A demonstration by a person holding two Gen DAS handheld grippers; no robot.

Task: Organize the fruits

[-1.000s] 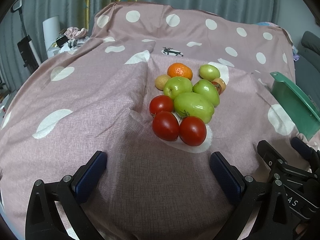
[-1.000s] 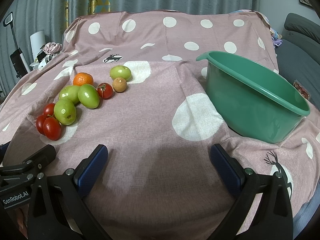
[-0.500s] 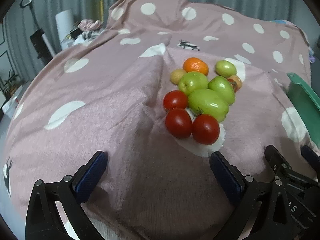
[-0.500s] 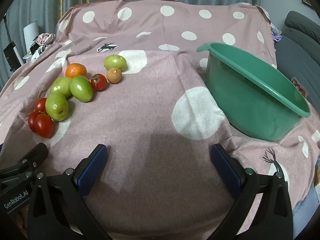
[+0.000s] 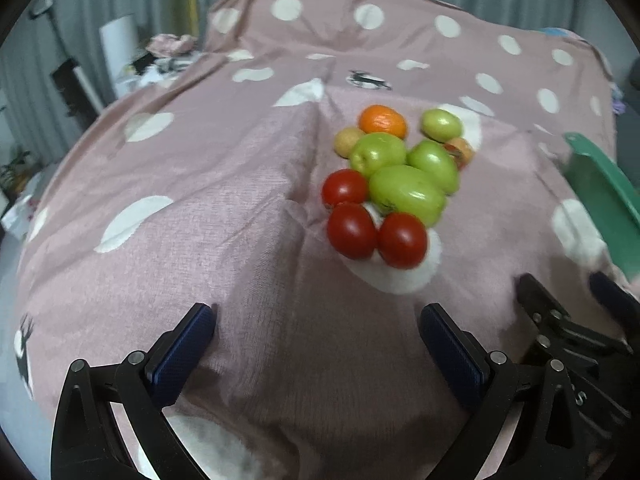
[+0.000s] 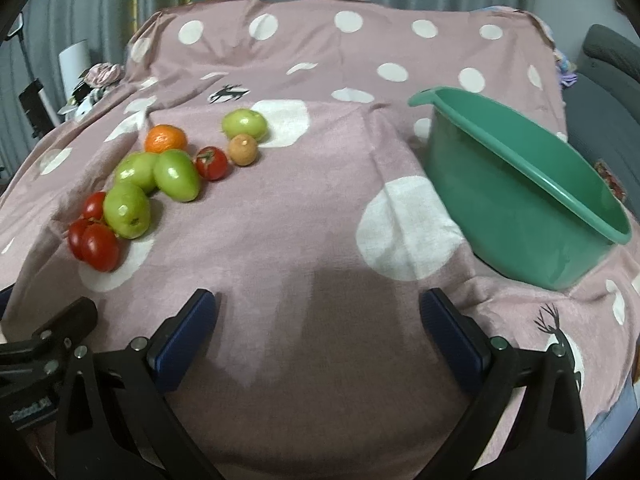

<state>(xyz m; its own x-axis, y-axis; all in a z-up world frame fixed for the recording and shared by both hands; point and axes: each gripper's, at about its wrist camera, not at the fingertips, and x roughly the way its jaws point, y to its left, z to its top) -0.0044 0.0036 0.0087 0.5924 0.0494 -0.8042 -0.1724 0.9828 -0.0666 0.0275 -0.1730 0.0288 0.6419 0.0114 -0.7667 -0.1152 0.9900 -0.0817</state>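
A cluster of fruit lies on the pink dotted cloth (image 5: 200, 168): red tomatoes (image 5: 352, 230) (image 6: 100, 246) nearest, green fruits (image 5: 406, 194) (image 6: 176, 176) behind them, an orange (image 5: 382, 120) (image 6: 165, 139) and a small tan fruit (image 6: 242, 150) farther back. A green basin (image 6: 516, 184) stands to the right, its rim (image 5: 604, 196) showing at the left wrist view's edge. My left gripper (image 5: 316, 340) is open, short of the tomatoes. My right gripper (image 6: 318, 326) is open over bare cloth between fruit and basin. Both hold nothing.
The cloth has folds and a ridge left of the fruit. Off the left side are a white roll (image 5: 120, 48), crumpled clothes (image 6: 102, 74) and dark stands. A grey sofa (image 6: 608, 76) sits at the right. Curtains hang behind.
Both grippers have drifted slightly, the left view shifting so the fruit sits right of centre. The fruit and basin have not moved. Both grippers stay open.
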